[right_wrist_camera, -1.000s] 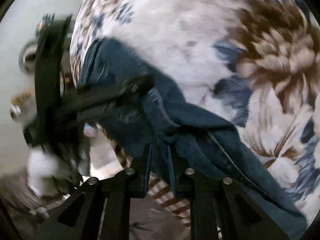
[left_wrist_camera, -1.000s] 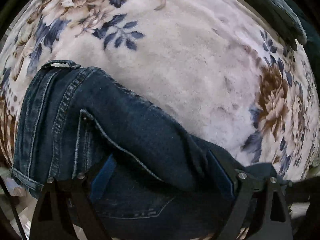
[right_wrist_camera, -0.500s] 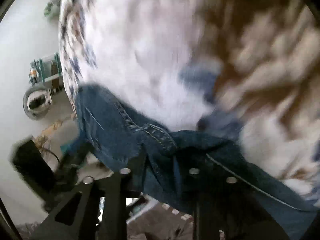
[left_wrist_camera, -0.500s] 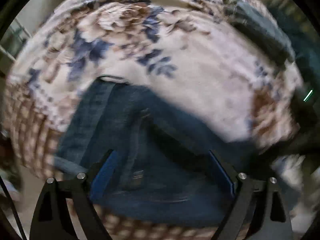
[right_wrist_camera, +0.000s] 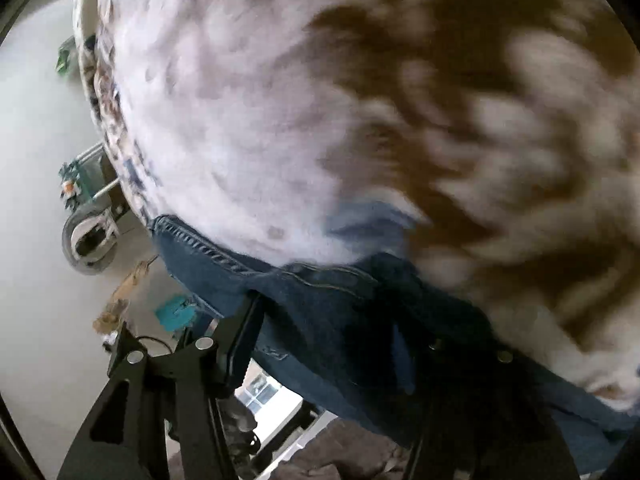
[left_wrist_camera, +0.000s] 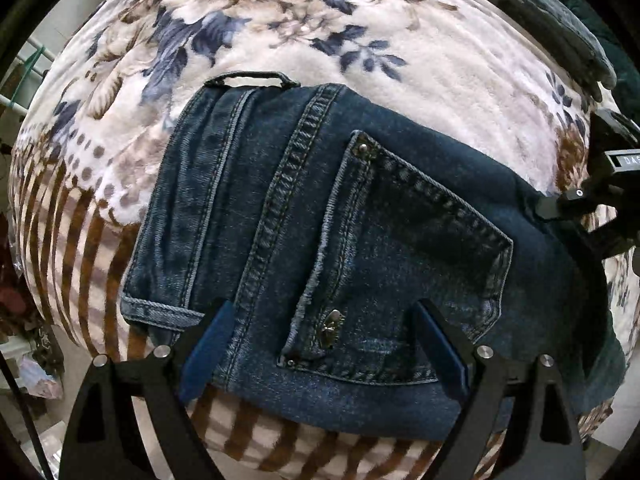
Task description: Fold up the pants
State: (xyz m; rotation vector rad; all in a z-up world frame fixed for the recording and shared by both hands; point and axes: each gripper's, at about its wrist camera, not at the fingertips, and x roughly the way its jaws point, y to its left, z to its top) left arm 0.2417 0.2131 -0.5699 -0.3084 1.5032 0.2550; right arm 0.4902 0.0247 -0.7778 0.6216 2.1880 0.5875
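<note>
Dark blue jeans [left_wrist_camera: 280,200] lie folded on a floral blanket [left_wrist_camera: 440,80], back pocket up, waistband toward the striped edge. My left gripper [left_wrist_camera: 320,316] hangs open and wide above the pocket, touching nothing. At the right edge of that view, a black finger [left_wrist_camera: 560,204] of the right gripper meets the denim fold. In the right wrist view, my right gripper [right_wrist_camera: 326,320] sits low at the jeans [right_wrist_camera: 320,300], jaws opening. The cloth lies loose between the spread fingers; the right finger is half lost in dark denim. The blanket [right_wrist_camera: 280,120] is blurred.
The blanket's brown striped border [left_wrist_camera: 80,260] drops over the near edge. A dark green cloth [left_wrist_camera: 560,28] lies at the far right. Pale floor to the left holds a wheel [right_wrist_camera: 88,240] and a teal object [right_wrist_camera: 176,312].
The right gripper has come down to the blanket with the jeans' edge, and its narrow grip has spread apart. The left gripper has shifted sideways, bringing the back pocket into view.
</note>
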